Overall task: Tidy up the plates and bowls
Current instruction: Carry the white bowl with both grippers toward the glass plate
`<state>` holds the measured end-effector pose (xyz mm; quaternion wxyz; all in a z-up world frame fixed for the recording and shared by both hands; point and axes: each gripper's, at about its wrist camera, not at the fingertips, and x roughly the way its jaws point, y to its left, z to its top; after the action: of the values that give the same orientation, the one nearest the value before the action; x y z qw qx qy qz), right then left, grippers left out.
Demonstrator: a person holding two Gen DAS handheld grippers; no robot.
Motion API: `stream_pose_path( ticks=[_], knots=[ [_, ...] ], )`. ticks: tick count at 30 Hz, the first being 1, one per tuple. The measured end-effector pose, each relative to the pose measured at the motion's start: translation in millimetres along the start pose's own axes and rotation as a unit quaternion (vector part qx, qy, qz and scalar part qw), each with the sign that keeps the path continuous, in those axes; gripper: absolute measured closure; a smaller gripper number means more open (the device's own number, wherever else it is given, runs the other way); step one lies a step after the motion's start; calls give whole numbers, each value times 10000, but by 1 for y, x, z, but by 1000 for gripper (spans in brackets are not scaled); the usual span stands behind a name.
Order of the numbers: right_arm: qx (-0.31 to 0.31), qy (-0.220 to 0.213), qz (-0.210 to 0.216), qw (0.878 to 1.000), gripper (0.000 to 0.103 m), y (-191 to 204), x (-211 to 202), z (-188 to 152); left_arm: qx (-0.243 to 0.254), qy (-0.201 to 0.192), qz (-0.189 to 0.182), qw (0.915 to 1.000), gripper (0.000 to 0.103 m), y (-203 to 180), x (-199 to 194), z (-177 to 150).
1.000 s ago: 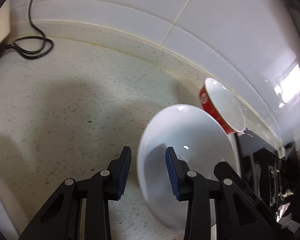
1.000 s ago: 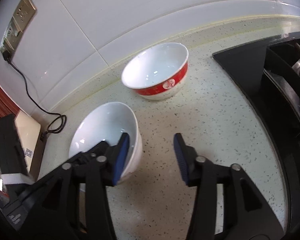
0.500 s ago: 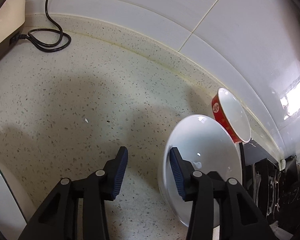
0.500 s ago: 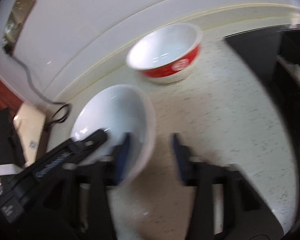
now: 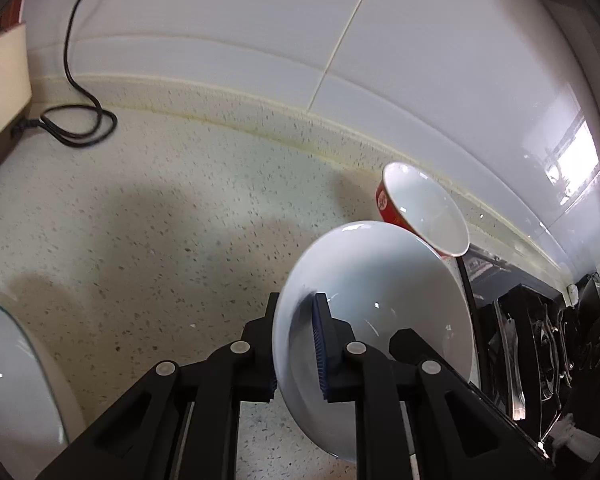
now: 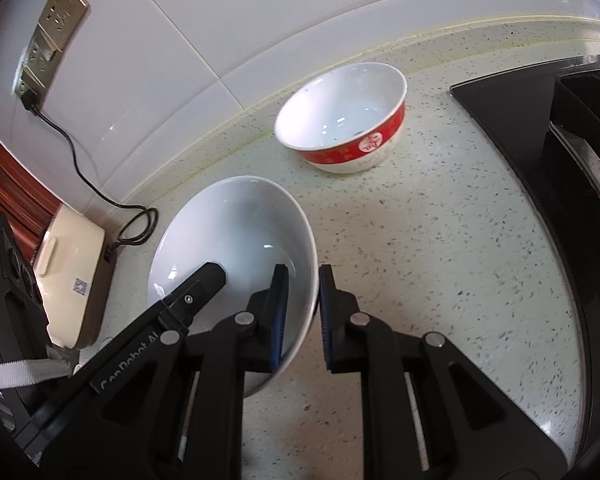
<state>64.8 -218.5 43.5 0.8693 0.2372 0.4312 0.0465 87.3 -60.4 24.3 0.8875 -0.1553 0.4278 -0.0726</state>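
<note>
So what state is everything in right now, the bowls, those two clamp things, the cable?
White bowl: tilted, gripped on opposite sides of its rim.
Left hand-held gripper: just closed, shut on the white bowl's rim.
Right hand-held gripper: just closed, shut on the white bowl's rim.
Red bowl: upright, empty, standing alone on the counter.
Black cable: plugged into the wall socket.

Black tongs (image 6: pixel 302 312) with blue ribbed pads, silver pivots (lettering, possibly "GenRobot AI").
</note>
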Motion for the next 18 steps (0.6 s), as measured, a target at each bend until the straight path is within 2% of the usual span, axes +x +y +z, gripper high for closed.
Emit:
stream_pose_path(
  ticks=[18],
  knots=[
    [-200, -19, 753, 9970, 85, 29, -8, -10, -1, -768, 163, 9969, 88, 17, -49, -8]
  ],
)
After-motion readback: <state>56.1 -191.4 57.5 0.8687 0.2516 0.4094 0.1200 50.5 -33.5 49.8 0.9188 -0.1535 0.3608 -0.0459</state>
